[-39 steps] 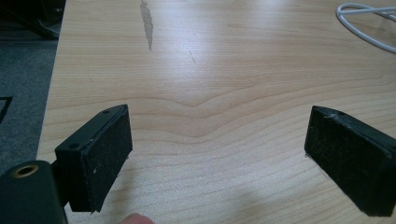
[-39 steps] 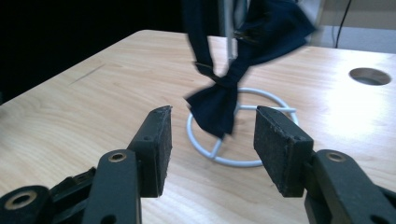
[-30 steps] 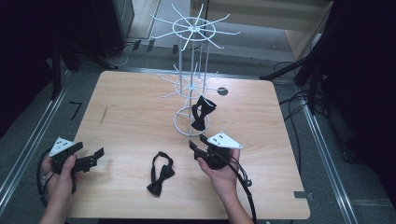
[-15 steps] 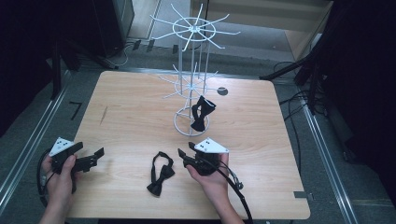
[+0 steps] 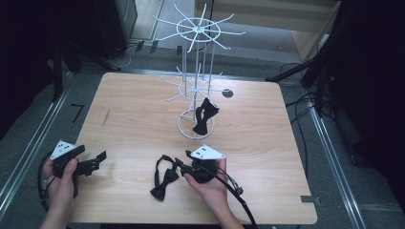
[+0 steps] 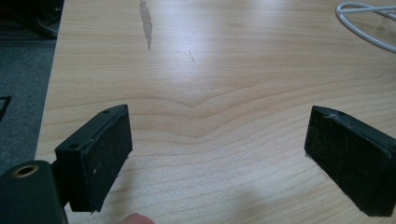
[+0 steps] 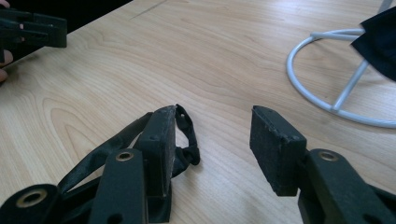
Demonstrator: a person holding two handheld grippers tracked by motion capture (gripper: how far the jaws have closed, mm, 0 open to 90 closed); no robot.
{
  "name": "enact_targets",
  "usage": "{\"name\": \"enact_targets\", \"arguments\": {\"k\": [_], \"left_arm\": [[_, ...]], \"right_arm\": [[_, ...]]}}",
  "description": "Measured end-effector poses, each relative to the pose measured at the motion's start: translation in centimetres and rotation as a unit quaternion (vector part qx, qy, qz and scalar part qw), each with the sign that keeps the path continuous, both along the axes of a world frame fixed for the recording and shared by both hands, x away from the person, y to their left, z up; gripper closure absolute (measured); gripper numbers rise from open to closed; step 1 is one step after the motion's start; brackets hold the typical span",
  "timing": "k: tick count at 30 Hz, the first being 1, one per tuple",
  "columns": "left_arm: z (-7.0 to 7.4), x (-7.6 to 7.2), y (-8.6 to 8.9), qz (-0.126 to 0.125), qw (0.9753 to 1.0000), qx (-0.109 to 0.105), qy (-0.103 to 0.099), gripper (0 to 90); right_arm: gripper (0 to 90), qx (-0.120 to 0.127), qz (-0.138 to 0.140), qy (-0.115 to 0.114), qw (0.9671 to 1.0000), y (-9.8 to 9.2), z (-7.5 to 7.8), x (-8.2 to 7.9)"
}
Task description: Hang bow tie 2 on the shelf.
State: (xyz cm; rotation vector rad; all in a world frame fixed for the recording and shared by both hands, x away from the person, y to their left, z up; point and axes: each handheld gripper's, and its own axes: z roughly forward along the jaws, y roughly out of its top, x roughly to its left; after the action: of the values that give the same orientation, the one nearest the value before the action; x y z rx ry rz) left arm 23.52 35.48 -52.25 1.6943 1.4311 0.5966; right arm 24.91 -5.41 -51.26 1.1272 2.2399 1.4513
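Bow tie strap lies beside the right gripper's wide-spread fingers; closing now risks pinching only strap, letting it slip.

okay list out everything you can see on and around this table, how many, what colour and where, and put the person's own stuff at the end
table: one, light wood, centre of the high view.
display rack: one, white wire, upright at the far middle of the table, with a ring base.
bow tie on rack: one, black, hanging low over the rack's base ring.
bow tie on table: one, black, lying flat at the near middle, its strap right by the right hand-held gripper's jaws.
round mark: one, dark, on the tabletop right of the rack; cannot tell what it is.
floor cables: several, black, right of the table.
left hand-held gripper: one, black with grey plate, near left, jaws wide open over bare wood.
right hand-held gripper: one, black with grey plate, near middle, jaws open.
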Motion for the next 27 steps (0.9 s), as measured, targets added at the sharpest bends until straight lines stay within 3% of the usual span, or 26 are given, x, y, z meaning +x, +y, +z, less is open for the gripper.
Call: {"name": "enact_targets", "arguments": {"k": [12,27], "left_arm": [[0.0,0.0,0.0,-0.001,1.0,0.0,0.0,8.2],[0.0,0.0,0.0,-0.001,1.0,0.0,0.0,8.2]], "right_arm": [[50.6,-0.005,0.012,0.01,0.9999,1.0,-0.7,-0.3],[49.7,-0.03,0.019,0.029,0.999,1.5,-2.1,-0.3]]}}
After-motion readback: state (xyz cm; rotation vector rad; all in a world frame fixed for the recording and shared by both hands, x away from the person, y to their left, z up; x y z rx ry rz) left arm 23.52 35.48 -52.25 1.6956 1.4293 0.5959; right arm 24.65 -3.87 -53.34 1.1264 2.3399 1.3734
